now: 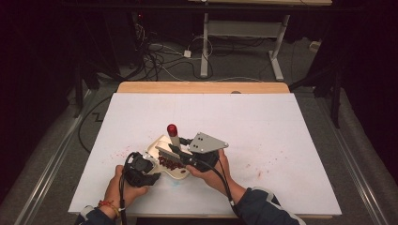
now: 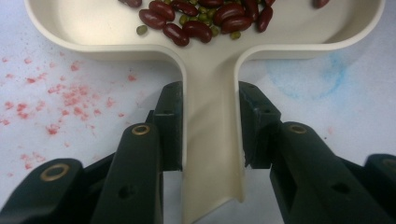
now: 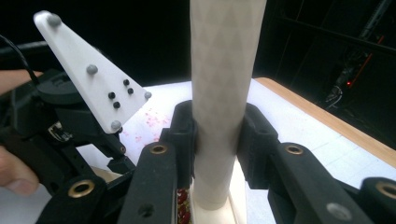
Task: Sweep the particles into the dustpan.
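Note:
A cream dish (image 1: 159, 143) with a long handle (image 2: 210, 93) lies near the table's front and holds dark red and small green beans (image 2: 196, 25). My left gripper (image 2: 210, 126) is shut on that handle, one pad on each side; from above it (image 1: 157, 176) sits at the dish's near-left. My right gripper (image 3: 217, 135) is shut on a pale textured cylinder (image 3: 224, 70) that stands upright over the dish. From above this tool (image 1: 175, 139) ends in a red cap (image 1: 172, 128), with the right gripper (image 1: 180, 152) just below it and beans (image 1: 169, 163) beneath.
The table (image 1: 281, 122) is covered in white paper with red specks (image 2: 65, 98) and a faint blue stain (image 2: 317, 74). Its wooden far edge (image 1: 202, 87) borders a dark floor with cables and desk legs (image 1: 204, 47). The other gripper (image 3: 60, 121) stands close at the left of the right gripper view.

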Demonstrator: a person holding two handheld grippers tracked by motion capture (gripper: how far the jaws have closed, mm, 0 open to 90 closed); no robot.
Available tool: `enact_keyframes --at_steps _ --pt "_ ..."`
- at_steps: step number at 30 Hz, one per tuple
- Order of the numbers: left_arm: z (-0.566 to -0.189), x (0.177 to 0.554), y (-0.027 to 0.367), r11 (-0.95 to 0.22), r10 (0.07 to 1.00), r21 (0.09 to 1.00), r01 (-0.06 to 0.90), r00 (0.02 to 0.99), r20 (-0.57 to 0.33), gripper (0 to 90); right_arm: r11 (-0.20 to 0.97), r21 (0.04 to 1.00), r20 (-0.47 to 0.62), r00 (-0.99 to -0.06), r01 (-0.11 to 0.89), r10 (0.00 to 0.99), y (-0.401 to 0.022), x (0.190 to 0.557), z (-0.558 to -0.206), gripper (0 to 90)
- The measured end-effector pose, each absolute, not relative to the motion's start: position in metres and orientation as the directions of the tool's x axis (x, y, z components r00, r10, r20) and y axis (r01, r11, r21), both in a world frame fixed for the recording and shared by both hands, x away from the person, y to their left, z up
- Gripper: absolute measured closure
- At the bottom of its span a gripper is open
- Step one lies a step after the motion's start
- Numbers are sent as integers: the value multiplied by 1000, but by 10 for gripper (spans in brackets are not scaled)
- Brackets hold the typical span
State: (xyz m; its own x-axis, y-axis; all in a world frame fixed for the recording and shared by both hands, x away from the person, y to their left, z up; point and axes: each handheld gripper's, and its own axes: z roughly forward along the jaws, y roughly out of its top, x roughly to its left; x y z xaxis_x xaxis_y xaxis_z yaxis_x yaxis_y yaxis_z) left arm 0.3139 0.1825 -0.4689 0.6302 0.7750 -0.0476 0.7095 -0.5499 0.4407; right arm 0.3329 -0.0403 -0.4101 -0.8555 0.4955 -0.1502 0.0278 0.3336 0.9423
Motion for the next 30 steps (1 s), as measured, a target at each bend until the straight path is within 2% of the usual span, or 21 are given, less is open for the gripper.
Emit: enact_keyframes --at_steps 8,13,30 --pt "-470 314 187 -542 773 450 710 631 -64 639 319 948 -186 -838 -15 513 -61 329 -387 706" --pt "-468 313 190 -542 772 455 707 632 -61 639 311 950 -175 -836 -5 520 -83 331 -376 707" --pt "-468 317 202 -518 788 468 716 612 -63 639 316 944 -124 -793 90 597 -173 328 -363 706"
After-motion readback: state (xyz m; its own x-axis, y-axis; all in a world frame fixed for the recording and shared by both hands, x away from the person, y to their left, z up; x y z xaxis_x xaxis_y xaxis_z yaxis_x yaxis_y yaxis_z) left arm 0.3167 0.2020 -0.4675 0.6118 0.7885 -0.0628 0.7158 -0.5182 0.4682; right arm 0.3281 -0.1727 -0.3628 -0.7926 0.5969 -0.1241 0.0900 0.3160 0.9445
